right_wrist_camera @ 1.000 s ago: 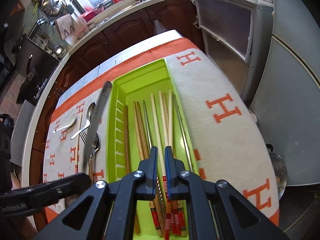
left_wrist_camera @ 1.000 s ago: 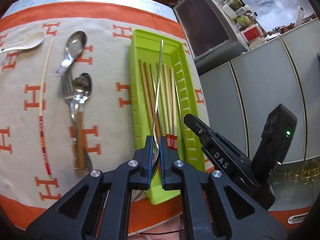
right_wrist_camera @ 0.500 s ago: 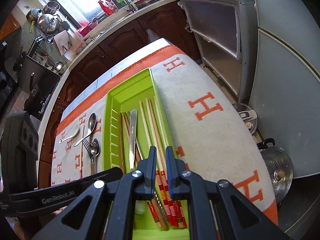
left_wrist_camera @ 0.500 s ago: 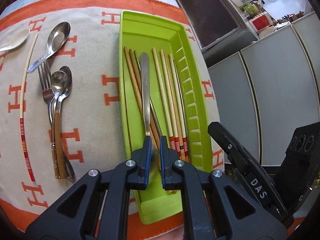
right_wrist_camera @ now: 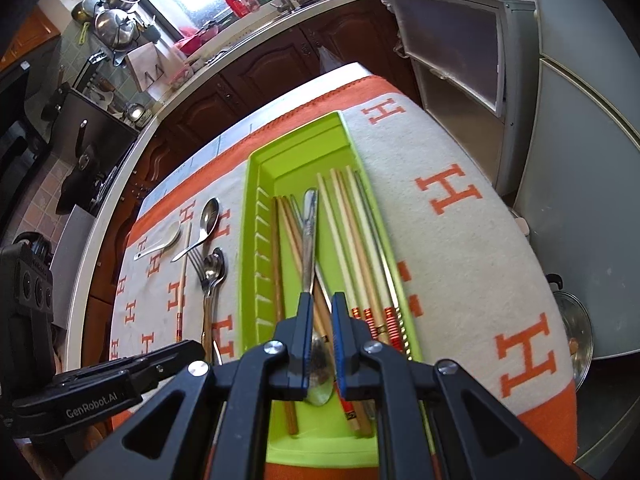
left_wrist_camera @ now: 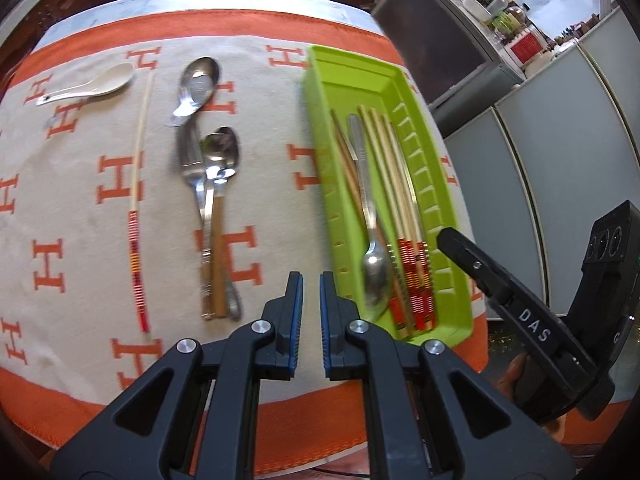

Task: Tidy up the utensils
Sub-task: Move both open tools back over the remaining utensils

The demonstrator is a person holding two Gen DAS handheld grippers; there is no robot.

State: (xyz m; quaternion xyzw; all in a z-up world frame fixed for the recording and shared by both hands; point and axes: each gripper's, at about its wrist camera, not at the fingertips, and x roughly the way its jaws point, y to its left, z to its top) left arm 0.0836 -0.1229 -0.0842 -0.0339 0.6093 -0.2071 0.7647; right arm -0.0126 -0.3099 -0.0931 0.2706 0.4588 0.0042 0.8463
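The green tray (left_wrist_camera: pixel 436 216) is the landmark. Inside it lie several chopsticks and 1 metal spoon (left_wrist_camera: pixel 370 236), bowl toward the near end, resting across the sticks. Left of the tray, on the orange-bordered cloth (left_wrist_camera: pixel 100 264), wait the loose pieces: a cluster (left_wrist_camera: pixel 214 220) of a fork and spoons nearest the tray, a steel spoon (left_wrist_camera: pixel 196 88) beyond it, a single chopstick (left_wrist_camera: pixel 138 184) farther left, and a white ceramic spoon (left_wrist_camera: pixel 90 86) farthest out.

The left gripper (left_wrist_camera: pixel 311 312) hovers just left of the tray's near corner, its jaws parted by a narrow gap with nothing between them. The right gripper (right_wrist_camera: pixel 320 340) hangs over the tray's near end, jaws also slightly apart and empty; the spoon's bowl shows through the gap but lies below, ungripped.

The likely next step is fetching from the cluster. To do it well, the left gripper should spread its jaws wider, approach from above, and pinch 1 handle at its near end, where the pieces fan apart. The handles overlap, so a shallow, centred pinch matters; grabbing 2 at once risks dropping 1. Then lay it lengthwise, parallel to the sticks.
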